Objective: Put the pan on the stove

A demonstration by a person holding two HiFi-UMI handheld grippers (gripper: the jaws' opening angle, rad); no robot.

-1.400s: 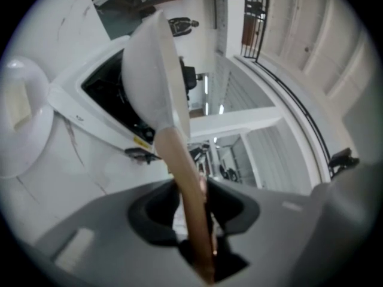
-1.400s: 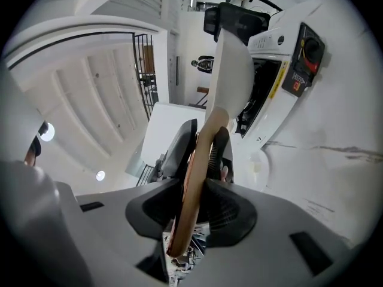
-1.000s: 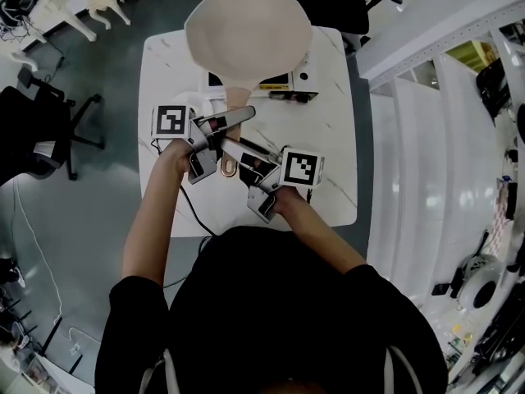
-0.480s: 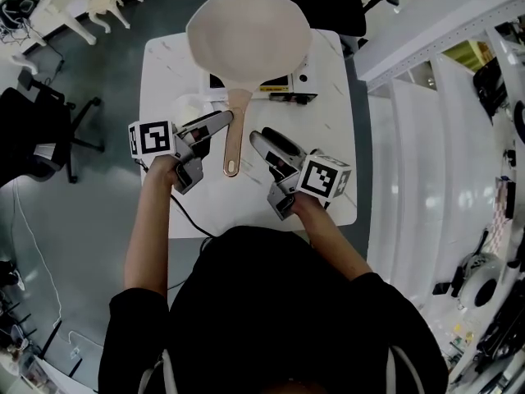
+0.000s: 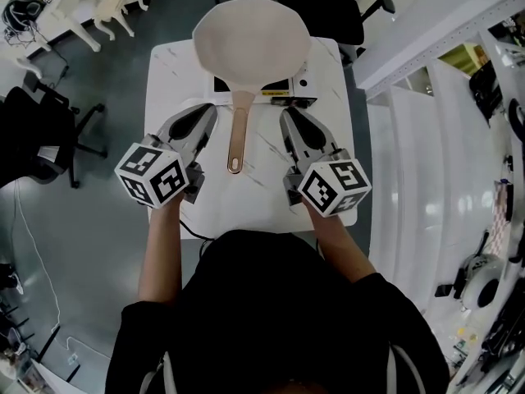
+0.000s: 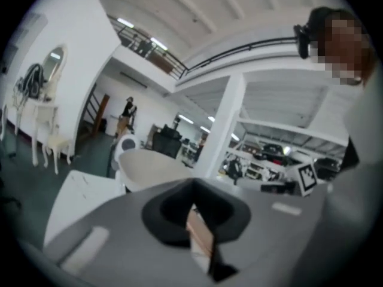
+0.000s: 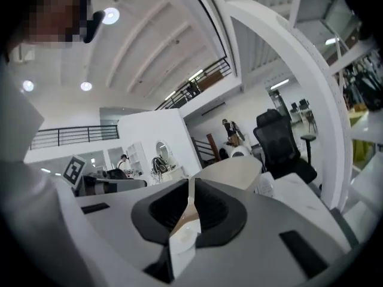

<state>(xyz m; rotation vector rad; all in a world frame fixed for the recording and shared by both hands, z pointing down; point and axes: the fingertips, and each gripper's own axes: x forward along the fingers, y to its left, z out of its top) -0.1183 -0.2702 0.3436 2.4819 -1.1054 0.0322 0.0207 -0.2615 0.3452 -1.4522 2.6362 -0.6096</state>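
The cream pan [image 5: 253, 39] sits on the black stove [image 5: 277, 84] at the far end of the white table [image 5: 168, 72], its copper-toned handle [image 5: 237, 136] pointing toward me. My left gripper [image 5: 210, 111] is raised to the left of the handle, jaws shut and empty. My right gripper [image 5: 287, 116] is raised to the right of the handle; its jaws are closing, nearly together, with nothing between them. Neither touches the pan. In the left gripper view the left gripper [image 6: 192, 209] points over the pan [image 6: 149, 165]. The right gripper [image 7: 190, 191] likewise faces the pan [image 7: 236, 167].
A black office chair [image 5: 41, 130] stands left of the table and another [image 5: 361, 6] behind it. White shelving [image 5: 426, 130] runs along the right. A black cable [image 5: 194, 220] hangs off the table's near edge.
Both grippers have come away from the pan handle, moved apart and risen toward the camera, and their jaws have gone from wide open to together. The pan has stayed on the stove.
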